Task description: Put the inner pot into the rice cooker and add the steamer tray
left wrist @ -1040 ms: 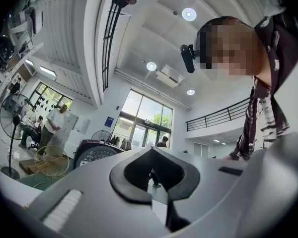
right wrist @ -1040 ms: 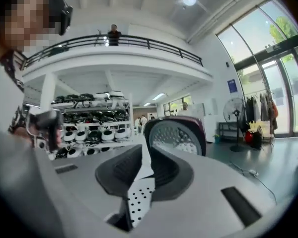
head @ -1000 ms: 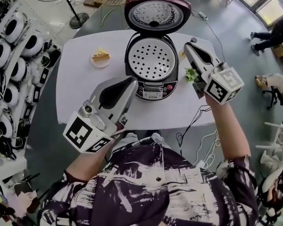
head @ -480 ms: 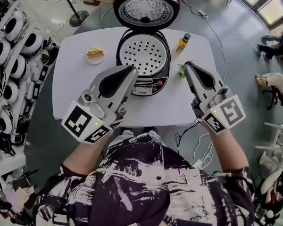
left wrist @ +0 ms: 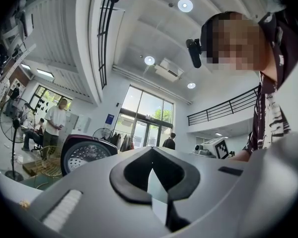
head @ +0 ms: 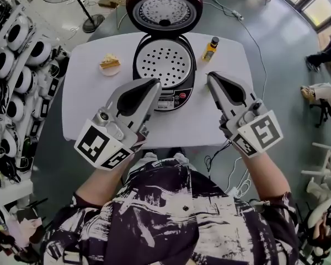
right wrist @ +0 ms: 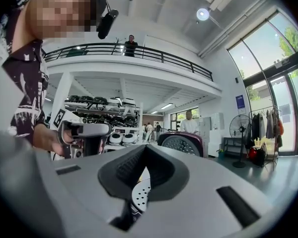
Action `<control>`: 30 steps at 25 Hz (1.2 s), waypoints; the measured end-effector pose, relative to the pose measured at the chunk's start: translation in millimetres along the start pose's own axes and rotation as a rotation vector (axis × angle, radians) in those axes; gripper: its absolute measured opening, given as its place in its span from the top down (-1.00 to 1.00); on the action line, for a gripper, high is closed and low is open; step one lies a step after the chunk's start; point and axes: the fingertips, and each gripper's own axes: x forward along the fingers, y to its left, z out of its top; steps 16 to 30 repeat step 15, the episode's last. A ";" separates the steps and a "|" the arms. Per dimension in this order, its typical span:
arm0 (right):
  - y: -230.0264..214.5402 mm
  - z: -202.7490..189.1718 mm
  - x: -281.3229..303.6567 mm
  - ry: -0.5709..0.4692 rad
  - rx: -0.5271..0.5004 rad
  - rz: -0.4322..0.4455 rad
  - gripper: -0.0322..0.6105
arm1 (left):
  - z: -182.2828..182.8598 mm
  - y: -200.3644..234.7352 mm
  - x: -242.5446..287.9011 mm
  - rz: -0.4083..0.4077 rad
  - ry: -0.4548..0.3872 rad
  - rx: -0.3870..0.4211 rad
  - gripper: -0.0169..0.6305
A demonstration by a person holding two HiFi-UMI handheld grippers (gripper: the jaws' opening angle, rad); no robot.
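The dark red rice cooker (head: 171, 95) stands open at the back middle of the white table (head: 88, 101), lid (head: 164, 10) raised. The perforated steamer tray (head: 163, 59) lies in its mouth; the inner pot under it is hidden. My left gripper (head: 153, 84) hovers at the cooker's front left, shut and empty. My right gripper (head: 212, 77) hangs at the cooker's front right, also shut with nothing in it. In the left gripper view the jaws (left wrist: 152, 151) point past the lid (left wrist: 84, 155). A slice of the tray (right wrist: 140, 195) shows past the right gripper (right wrist: 145, 148).
A small plate with a piece of cake (head: 110, 63) sits left of the cooker, a small yellow bottle (head: 211, 48) at its right. Shelves of white devices (head: 11, 81) line the left. A fan stand (head: 83, 7) is behind the table, and cables (head: 226, 148) hang off the front right edge.
My right gripper has drawn back from beside the cooker's right flank towards the table's front. The left gripper has slid back slightly. The bottle has come into sight.
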 end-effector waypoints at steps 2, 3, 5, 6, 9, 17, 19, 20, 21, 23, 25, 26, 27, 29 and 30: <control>-0.6 0.8 -0.6 -0.007 -0.010 0.007 0.91 | -3.2 -0.1 0.5 0.007 0.000 0.002 0.93; -0.7 0.4 -0.7 -0.010 -0.013 0.012 0.91 | -5.1 0.0 0.6 0.011 0.000 0.003 0.93; -0.6 -0.8 -0.1 -0.010 -0.016 0.021 0.91 | -7.6 0.7 0.6 0.018 -0.001 0.002 0.93; -0.8 -0.9 0.5 -0.009 -0.018 0.025 0.91 | -7.9 1.3 0.8 0.021 -0.002 0.002 0.93; -1.6 1.3 2.8 -0.006 -0.021 0.032 0.91 | -6.4 2.9 1.2 0.030 -0.006 0.000 0.93; 1.4 7.2 2.7 -0.006 -0.026 0.044 0.91 | -4.1 1.3 -1.6 0.039 -0.008 -0.002 0.93; 1.4 7.2 2.7 -0.006 -0.026 0.044 0.91 | -4.1 1.3 -1.6 0.039 -0.008 -0.002 0.93; 1.4 7.2 2.7 -0.006 -0.026 0.044 0.91 | -4.1 1.3 -1.6 0.039 -0.008 -0.002 0.93; 1.4 7.2 2.7 -0.006 -0.026 0.044 0.91 | -4.1 1.3 -1.6 0.039 -0.008 -0.002 0.93; 1.4 7.2 2.7 -0.006 -0.026 0.044 0.91 | -4.1 1.3 -1.6 0.039 -0.008 -0.002 0.93; 1.4 7.2 2.7 -0.006 -0.026 0.044 0.91 | -4.1 1.3 -1.6 0.039 -0.008 -0.002 0.93; 1.4 7.2 2.7 -0.006 -0.026 0.044 0.91 | -4.1 1.3 -1.6 0.039 -0.008 -0.002 0.93; 1.4 7.2 2.7 -0.006 -0.026 0.044 0.91 | -4.1 1.3 -1.6 0.039 -0.008 -0.002 0.93; 1.4 7.2 2.7 -0.006 -0.026 0.044 0.91 | -4.1 1.3 -1.6 0.039 -0.008 -0.002 0.93; 1.4 7.2 2.7 -0.006 -0.026 0.044 0.91 | -4.1 1.3 -1.6 0.039 -0.008 -0.002 0.93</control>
